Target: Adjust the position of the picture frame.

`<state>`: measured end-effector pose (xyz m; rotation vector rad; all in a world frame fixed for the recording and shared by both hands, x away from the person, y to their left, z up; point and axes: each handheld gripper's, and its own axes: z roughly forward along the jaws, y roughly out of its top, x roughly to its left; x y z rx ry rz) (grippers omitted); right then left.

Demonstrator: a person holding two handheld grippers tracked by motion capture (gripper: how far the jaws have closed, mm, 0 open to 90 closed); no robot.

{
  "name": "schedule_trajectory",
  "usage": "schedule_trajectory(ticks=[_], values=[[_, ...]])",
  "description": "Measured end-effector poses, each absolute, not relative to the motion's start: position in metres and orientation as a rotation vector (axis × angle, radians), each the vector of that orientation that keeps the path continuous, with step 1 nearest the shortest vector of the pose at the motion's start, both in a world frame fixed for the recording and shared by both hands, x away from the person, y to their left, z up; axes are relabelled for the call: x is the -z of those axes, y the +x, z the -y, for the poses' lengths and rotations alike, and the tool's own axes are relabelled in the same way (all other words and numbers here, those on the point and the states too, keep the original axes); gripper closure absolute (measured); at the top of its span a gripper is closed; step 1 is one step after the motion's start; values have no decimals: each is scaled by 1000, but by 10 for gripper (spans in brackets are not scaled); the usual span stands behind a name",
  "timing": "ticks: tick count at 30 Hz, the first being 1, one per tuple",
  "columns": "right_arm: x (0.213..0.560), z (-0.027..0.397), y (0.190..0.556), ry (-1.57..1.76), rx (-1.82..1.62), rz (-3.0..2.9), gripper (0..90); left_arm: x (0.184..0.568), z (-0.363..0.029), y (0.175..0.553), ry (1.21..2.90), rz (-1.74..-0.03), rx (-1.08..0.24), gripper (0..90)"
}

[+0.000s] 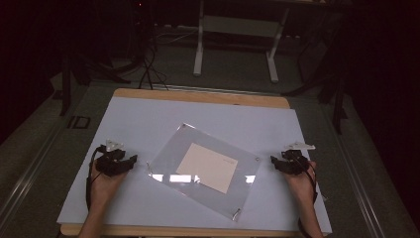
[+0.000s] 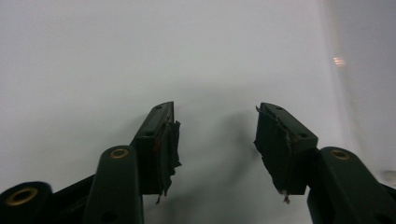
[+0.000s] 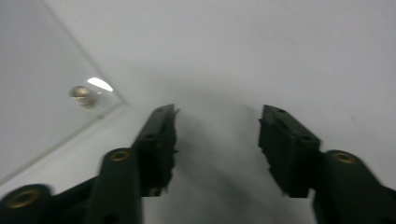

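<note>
white mat (image 1: pixel 148 124) over wooden table (image 1: pixel 198 95); dim room behind.

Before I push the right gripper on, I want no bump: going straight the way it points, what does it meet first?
Probably the clear acrylic frame: the right gripper, jaws open and empty, points at its near corner.

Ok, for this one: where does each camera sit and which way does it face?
High view: above the near edge, looking forward and down on the white table and clear acrylic frame; both forearms, left gripper, right gripper.
Left gripper view: along its open jaws at the table.
Right gripper view: likewise; it shares the frame's corner screw with the high view.
</note>
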<state>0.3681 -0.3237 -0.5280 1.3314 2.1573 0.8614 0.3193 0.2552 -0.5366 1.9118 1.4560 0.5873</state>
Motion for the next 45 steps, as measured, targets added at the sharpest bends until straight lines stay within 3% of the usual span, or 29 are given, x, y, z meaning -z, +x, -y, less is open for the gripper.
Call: schedule_trajectory(ticks=[6, 22, 29, 36, 43, 45], values=[[525, 313, 362, 1237, -896, -2225, 517, 524, -252, 310, 1927, -1331, -549, 545], [527, 309, 355, 1186, -998, -2269, 571, 511, -246, 278, 1974, -1100, -431, 547], [527, 299, 354, 1117, -1015, -2317, 641, 514, -233, 282, 2009, -1043, -418, 610], [525, 290, 357, 1054, -1040, -2369, 641, 520, -215, 295, 2045, -1012, -414, 642], [523, 286, 352, 964, -1029, -2444, 646, 526, -202, 303, 2115, -1005, -436, 838], [525, 287, 351, 967, -1033, -2450, 647, 526, -202, 303, 2114, -1010, -431, 842]])
